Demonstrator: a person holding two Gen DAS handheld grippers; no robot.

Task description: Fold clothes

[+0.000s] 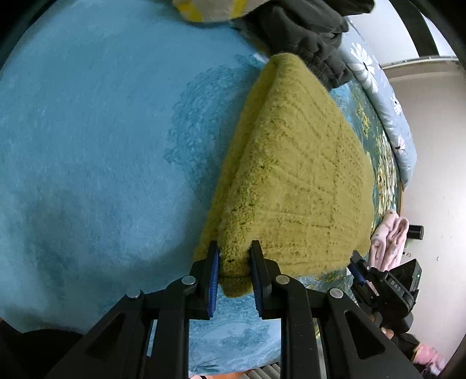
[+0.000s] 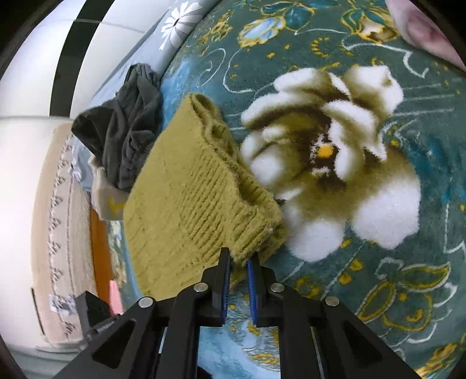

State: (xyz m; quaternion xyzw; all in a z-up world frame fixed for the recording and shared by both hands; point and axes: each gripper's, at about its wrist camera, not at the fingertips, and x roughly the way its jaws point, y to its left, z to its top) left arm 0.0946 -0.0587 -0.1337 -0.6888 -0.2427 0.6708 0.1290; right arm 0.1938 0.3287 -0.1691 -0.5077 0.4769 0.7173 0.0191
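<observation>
An olive-green knitted sweater [image 1: 294,175] lies partly folded on a blue blanket [image 1: 87,145]. My left gripper [image 1: 234,247] is shut on its near thick edge, which bulges between the blue pads [image 1: 214,262]. My right gripper [image 2: 238,256] is shut on another corner of the same sweater [image 2: 186,204], at its ribbed hem. The right gripper also shows at the right edge of the left wrist view [image 1: 356,262], touching the sweater's lower right corner.
A dark grey garment [image 1: 305,32] [image 2: 125,137] lies bunched just beyond the sweater. A yellow-and-white cloth [image 1: 209,8] lies at the far edge. A pink garment [image 1: 387,239] hangs at the bed's right side. The blanket carries a large white flower pattern [image 2: 329,154].
</observation>
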